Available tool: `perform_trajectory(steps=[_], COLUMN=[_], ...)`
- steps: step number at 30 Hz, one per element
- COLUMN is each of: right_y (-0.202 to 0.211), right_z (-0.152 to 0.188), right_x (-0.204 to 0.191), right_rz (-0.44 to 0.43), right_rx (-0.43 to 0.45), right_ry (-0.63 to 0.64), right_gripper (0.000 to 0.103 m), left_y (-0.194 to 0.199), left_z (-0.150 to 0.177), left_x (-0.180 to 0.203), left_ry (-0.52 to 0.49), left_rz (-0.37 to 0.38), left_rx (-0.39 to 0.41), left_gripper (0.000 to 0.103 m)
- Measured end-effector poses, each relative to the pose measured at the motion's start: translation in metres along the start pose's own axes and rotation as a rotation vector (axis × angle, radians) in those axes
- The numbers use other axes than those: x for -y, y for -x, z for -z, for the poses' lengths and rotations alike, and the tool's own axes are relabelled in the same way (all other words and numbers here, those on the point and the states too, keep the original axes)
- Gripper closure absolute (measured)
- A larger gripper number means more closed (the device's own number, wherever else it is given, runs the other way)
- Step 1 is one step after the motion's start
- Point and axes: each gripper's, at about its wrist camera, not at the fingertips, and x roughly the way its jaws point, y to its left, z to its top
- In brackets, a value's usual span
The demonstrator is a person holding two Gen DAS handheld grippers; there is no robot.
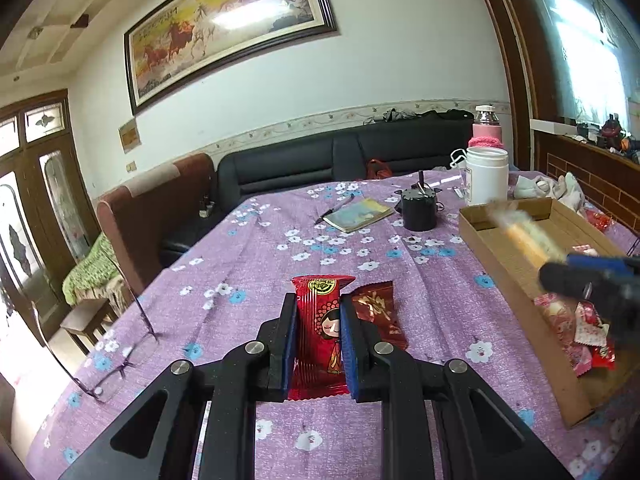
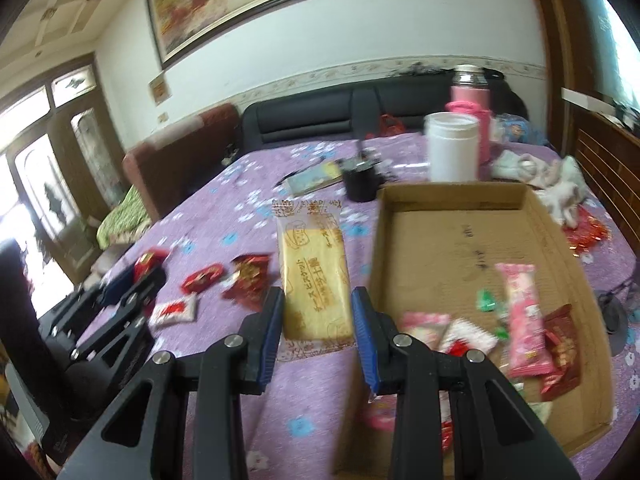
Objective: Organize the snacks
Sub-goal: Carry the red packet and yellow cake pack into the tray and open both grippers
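Left wrist view: we are pinching a red packet (image 1: 318, 332) in the left gripper (image 1: 318, 340), jaws nearly closed on it, with the box (image 1: 516, 280) lying to our right. In the right gripper (image 2: 318, 320) we are clamping a yellow biscuit pack (image 2: 314, 280), its long axis pointing forward; the box edge sits just to its right.

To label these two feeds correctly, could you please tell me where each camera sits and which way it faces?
Left wrist: on the left tool, facing across the table; its fingers clamp a red snack packet.
Right wrist: on the right tool, facing likewise; it grips a yellow biscuit packet, left tool visible.
Shared: cardboard box, white jar, black sofa.
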Motion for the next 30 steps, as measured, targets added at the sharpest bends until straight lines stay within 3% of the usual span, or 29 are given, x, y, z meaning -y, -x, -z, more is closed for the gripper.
perform_trajectory(steps=[4, 9, 13, 19, 24, 30], right_y=[0.010, 0.018, 0.015, 0.000, -0.006, -0.011], right_z=[-0.012, -0.019, -0.018, -0.012, -0.009, -0.008], right_x=[0.040, 0.089, 0.112, 0.132, 0.141, 0.140], right_rz=[0.046, 0.075, 0.105, 0.118, 0.101, 0.100], right_rx=[0.029, 0.034, 0.004, -0.074, -0.096, -0.116], right_ry=[-0.097, -0.228, -0.288, -0.344, -0.367, -0.356], right_gripper=[0.070, 0.070, 0.070, 0.070, 0.070, 0.068], left_y=[0.001, 0.008, 0.011, -0.008, -0.025, -0.031], left_z=[-0.005, -0.016, -0.033, -0.045, -0.041, -0.034], left_x=[0.002, 0.025, 0.063, 0.127, 0.167, 0.182], left_ry=[0.030, -0.012, -0.047, -0.014, -0.019, -0.031], left_rz=[0.049, 0.132, 0.282, 0.523, 0.563, 0.562], left_rx=[-0.034, -0.071, -0.139, -0.298, -0.370, -0.393], left_gripper=[0.083, 0.083, 0.083, 0.084, 0.084, 0.084])
